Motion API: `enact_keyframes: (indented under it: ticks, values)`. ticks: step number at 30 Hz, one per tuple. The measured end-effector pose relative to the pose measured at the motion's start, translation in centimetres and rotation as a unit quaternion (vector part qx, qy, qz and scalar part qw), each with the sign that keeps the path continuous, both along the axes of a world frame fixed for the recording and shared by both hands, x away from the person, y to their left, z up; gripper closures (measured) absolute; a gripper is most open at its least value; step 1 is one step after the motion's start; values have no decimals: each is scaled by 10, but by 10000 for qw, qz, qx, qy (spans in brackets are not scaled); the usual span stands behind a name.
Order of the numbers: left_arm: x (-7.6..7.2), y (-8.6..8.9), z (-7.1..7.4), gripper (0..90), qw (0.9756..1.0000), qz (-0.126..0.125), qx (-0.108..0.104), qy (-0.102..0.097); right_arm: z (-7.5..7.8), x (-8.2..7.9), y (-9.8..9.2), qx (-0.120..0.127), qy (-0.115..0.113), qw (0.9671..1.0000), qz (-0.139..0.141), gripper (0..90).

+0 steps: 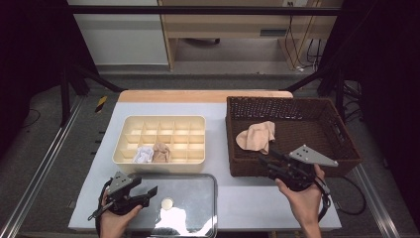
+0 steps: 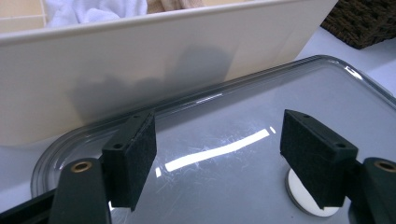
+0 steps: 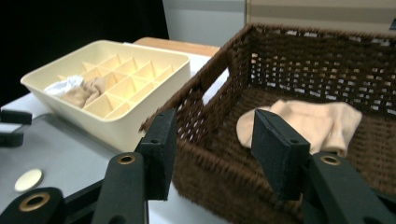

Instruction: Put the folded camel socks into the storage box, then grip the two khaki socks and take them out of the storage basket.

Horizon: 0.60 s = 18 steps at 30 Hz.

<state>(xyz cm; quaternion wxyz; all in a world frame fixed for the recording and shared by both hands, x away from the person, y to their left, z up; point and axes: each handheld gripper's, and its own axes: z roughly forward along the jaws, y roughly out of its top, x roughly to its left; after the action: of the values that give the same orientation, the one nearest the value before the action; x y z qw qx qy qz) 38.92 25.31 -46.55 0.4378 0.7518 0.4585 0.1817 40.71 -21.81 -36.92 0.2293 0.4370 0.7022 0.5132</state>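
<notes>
High view: your left gripper (image 1: 148,194) hovers at the lower left of the frame, jaws parted and empty, at the left edge of the clear lid (image 1: 190,184). Your right gripper (image 1: 264,159) sits at lower right, at the near rim of the wicker basket (image 1: 346,148); the beige sock (image 1: 257,135) lies inside, up and left of its tips.

Left gripper view: your jaws stand wide with nothing between them, the lid beneath, the cream organizer tray (image 2: 140,60) filling the upper frame.

Right gripper view: your jaws gape, empty, straddling the basket's near rim. The sock lies at centre right, beyond the right-hand jaw and clear of it.
</notes>
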Motion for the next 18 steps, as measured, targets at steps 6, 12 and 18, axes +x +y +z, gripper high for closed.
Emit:
enact_keyframes:
  ticks: [6,12,18]
  values:
    - [1,0,-3,260,10000,15,71,64,8,20,-3,-30,-19,9999,-165,500]
    - [1,1,-3,259,10000,33,69,58,17,38,-2,-86,11,9996,-270,501]
    - [1,1,-4,259,9999,60,83,65,21,62,-1,-147,87,9991,-382,517]
